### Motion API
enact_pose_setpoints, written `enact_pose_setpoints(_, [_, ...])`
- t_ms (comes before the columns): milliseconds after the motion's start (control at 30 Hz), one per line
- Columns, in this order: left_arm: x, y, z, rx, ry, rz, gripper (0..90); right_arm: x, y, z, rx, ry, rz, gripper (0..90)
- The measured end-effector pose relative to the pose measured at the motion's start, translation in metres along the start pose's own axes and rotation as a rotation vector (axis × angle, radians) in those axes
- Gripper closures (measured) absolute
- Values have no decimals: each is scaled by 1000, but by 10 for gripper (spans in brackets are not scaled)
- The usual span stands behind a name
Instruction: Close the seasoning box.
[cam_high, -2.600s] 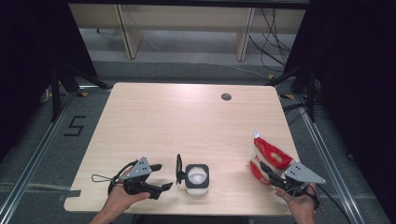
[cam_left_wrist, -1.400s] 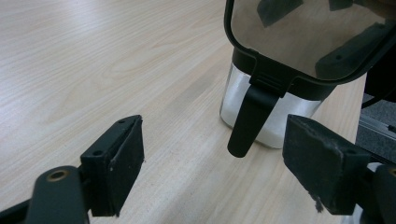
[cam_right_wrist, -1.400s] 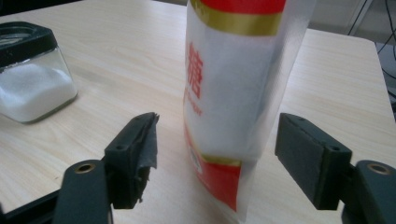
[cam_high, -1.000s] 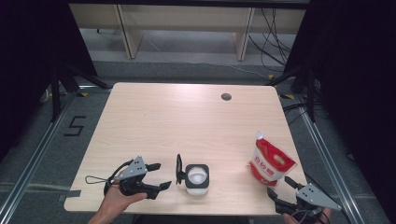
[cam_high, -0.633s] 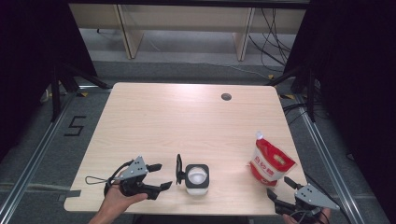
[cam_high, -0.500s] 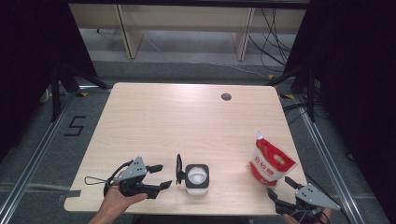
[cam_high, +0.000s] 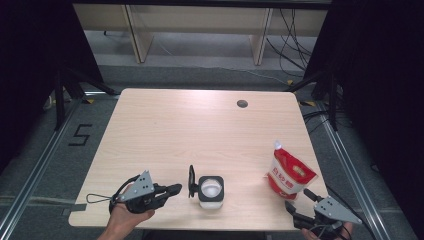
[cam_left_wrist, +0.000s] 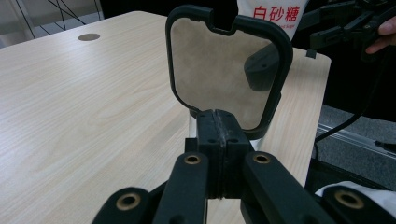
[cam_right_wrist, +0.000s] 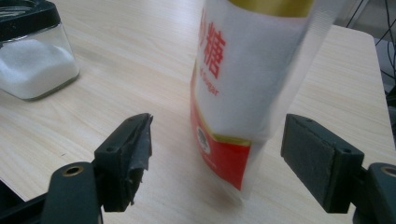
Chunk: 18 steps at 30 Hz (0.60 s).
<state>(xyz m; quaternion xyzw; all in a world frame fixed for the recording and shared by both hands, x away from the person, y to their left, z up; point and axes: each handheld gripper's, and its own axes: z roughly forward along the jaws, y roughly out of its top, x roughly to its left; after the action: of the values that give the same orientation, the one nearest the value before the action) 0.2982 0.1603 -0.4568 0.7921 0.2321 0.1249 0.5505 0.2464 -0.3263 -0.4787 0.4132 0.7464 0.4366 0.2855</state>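
A square glass jar of white sugar stands near the table's front edge, its black-framed hinged lid raised upright on its left. My left gripper lies left of it, shut, its tips just short of the lid's base. In the left gripper view the pressed jaws sit right below the lid; I cannot tell if they touch. A red-and-white sugar bag stands upright at the right. My right gripper is open just in front of it, the bag beyond its spread jaws.
The wooden table has a round cable hole at its far right. The jar is at the upper left of the right gripper view. Shelving stands beyond the table, and dark curtains hang on both sides.
The right gripper earlier held the bag tilted; the bag now stands upright and free, and that gripper has drawn back toward the front edge, open. The left gripper has barely moved.
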Motion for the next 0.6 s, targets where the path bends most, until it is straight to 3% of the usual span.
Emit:
enact_pose_setpoints(33, [-1, 0, 2, -2, -3, -14, 892, -1, 0, 0, -7, -10, -13, 257])
enact_pose_setpoints(67, [-1, 0, 3, -1, -5, -6, 892, 0, 0, -1, -3, 3, 25, 257])
enact_pose_setpoints(133, [-2, 1, 5, 7, -10, -8, 892, -3, 0, -1, -20, -17, -18, 257])
enact_pose_setpoints(167, [-3, 2, 7, 8, -13, -7, 892, 0, 0, -2, -4, -18, 29, 257])
enact_pose_setpoints(200, [-4, 2, 7, 15, -8, -19, 892, -1, 0, -2, -9, -18, 26, 256])
enact_pose_setpoints(233, [-2, 3, 9, 12, -20, 5, 892, 1, 0, -4, 8, -18, 54, 256])
enact_pose_setpoints(267, [-2, 4, 10, 16, -14, 6, 892, -3, 1, -2, -22, -26, -5, 257])
enact_pose_setpoints(333, [-2, 6, 11, 18, -14, 16, 892, -1, 1, -2, -15, -24, 17, 257])
enact_pose_setpoints(400, [-3, 8, 13, 10, -4, -1, 891, 0, 1, -3, 4, -20, 39, 256])
enact_pose_setpoints(467, [-4, 10, 14, 7, -6, 9, 891, -3, 1, -2, -18, -28, 2, 257])
enact_pose_setpoints(500, [-5, 11, 14, 5, -5, 0, 892, -2, 1, -3, -8, -20, 14, 257])
enact_pose_setpoints(533, [-5, 12, 15, 7, -11, 19, 891, -1, 1, -3, -12, -6, 21, 257])
enact_pose_setpoints(600, [-6, 14, 16, 7, -10, 20, 891, -2, 1, -3, -8, -16, 16, 257])
